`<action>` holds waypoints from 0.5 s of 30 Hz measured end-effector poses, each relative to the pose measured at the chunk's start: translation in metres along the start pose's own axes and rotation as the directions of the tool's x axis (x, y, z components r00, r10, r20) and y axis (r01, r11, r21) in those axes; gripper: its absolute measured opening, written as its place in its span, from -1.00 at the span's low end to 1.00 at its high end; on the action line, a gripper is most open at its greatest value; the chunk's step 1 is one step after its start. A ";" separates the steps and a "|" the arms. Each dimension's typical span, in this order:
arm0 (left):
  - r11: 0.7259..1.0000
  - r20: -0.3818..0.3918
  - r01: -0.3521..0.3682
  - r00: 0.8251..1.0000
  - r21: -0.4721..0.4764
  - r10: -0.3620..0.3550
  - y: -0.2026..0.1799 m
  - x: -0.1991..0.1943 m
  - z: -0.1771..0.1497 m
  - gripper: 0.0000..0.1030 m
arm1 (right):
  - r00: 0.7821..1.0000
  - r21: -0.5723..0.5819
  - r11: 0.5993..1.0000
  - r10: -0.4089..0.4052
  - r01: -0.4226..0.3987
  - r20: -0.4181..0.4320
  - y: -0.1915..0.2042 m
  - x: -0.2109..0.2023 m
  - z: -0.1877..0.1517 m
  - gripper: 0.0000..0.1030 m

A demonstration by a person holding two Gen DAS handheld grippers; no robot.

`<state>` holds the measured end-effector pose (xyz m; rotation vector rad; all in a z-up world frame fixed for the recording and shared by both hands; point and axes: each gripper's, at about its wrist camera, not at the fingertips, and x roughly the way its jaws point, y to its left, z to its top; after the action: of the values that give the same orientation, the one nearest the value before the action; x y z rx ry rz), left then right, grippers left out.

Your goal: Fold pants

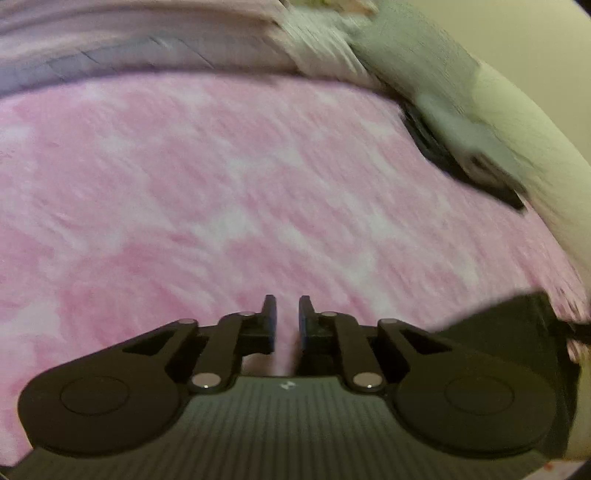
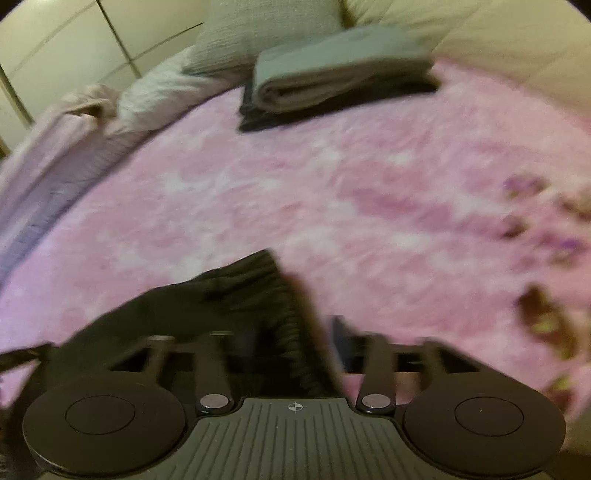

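Across the bed spreads a pink-and-white mottled blanket (image 2: 332, 177), and nearly everything else sits at its edges. Black pants (image 2: 236, 306) lie bunched at the near side in the right wrist view, their ribbed waistband running between the fingers of the right gripper (image 2: 295, 343); motion blur hides whether the jaws press on the cloth or merely straddle it, so I cannot tell. At the far side rests a stack of folded clothes (image 2: 340, 74) — grey on top, dark beneath — well apart from the pants, with a pale pillow (image 2: 266, 29) just behind it and rumpled white bedding (image 2: 159, 92) to its left. From the left wrist, the left gripper (image 1: 287, 314) hangs over bare blanket with a narrow gap between its pads, holding nothing — a dark corner of cloth (image 1: 517, 325) shows at the lower right.
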<state>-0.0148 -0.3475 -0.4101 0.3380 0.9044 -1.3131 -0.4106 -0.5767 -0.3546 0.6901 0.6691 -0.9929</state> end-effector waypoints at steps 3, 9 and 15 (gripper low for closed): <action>0.997 0.061 -0.066 0.996 0.049 0.063 0.007 -0.047 -0.004 -0.78 | 0.990 -0.074 0.989 -0.125 0.129 0.063 0.008 -0.036 -0.009 0.01; 0.991 0.020 -0.031 0.999 0.131 0.029 0.027 -0.127 -0.067 -0.76 | 0.997 -0.189 0.982 0.031 -0.018 0.067 0.043 -0.090 -0.073 0.01; 0.978 0.016 0.001 1.000 0.208 -0.004 0.057 -0.128 -0.140 -0.76 | 0.992 -0.395 0.919 0.027 0.025 0.126 0.071 -0.066 -0.158 0.00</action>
<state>-0.0129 -0.1498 -0.4194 0.4880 0.7553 -1.4148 -0.4011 -0.3937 -0.3849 0.2670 0.7281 -0.8575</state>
